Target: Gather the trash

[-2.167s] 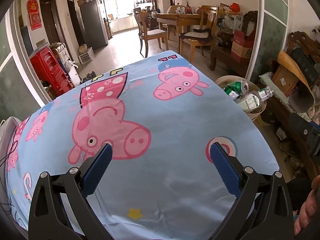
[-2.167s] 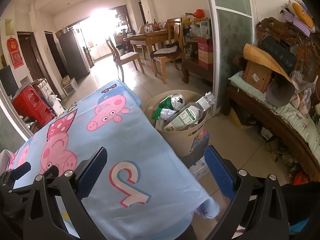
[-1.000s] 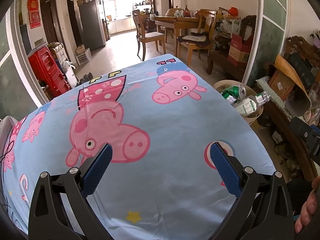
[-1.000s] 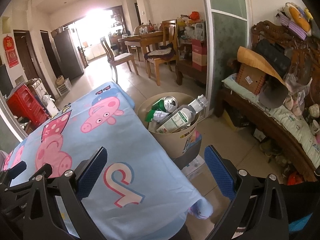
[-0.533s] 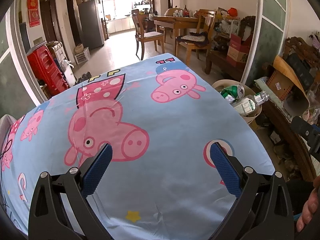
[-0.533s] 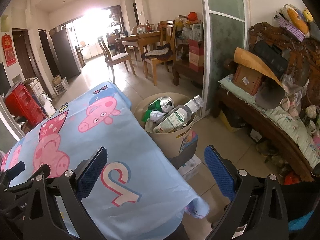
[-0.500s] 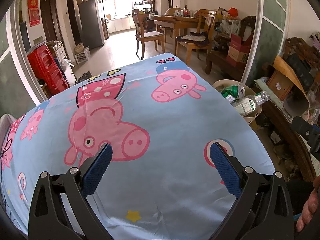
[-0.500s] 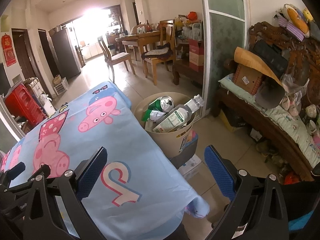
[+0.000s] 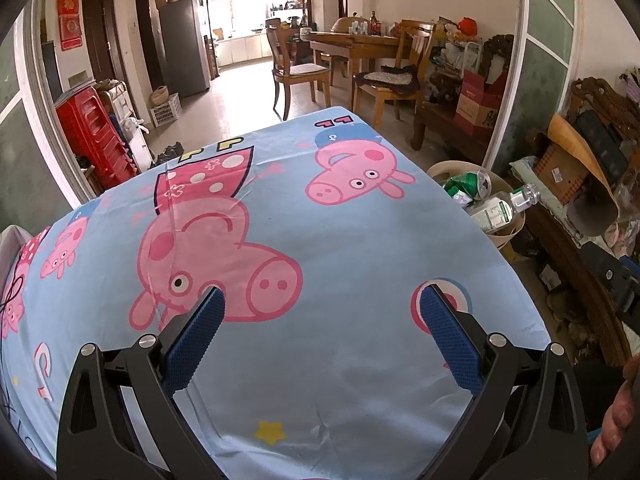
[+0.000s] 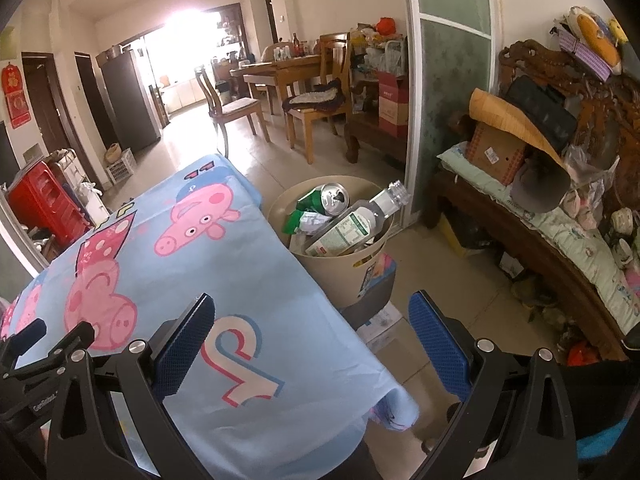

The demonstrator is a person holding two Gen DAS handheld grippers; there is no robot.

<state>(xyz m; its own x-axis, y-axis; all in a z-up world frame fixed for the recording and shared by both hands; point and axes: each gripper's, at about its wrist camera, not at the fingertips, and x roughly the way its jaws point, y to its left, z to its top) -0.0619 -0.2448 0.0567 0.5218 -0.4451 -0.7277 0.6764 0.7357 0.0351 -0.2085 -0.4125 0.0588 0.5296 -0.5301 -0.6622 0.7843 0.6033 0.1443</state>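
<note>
A beige trash bin [image 10: 338, 274] stands on the floor by the table's right edge. It holds a clear plastic bottle [image 10: 354, 226], a green can [image 10: 326, 200] and crumpled wrappers. The bin [image 9: 510, 230], the bottle [image 9: 500, 210] and the can [image 9: 468, 188] also show at the right of the left wrist view. My left gripper [image 9: 322, 326] is open above the blue cartoon-pig tablecloth [image 9: 280, 240], holding nothing. My right gripper [image 10: 312, 334] is open over the cloth's right corner [image 10: 240, 280], well short of the bin, also holding nothing.
A carved wooden bench [image 10: 560, 240] piled with boxes and clutter runs along the right. Wooden chairs [image 10: 234, 110] and a dining table [image 10: 280, 72] stand behind the bin. Red plastic stools [image 9: 94, 136] are stacked at the left. A person's hand [image 9: 614, 412] shows at the lower right.
Both views have pulled back and shifted slightly; the bin sits a little further left and higher in the right wrist view. Both grippers stay open.
</note>
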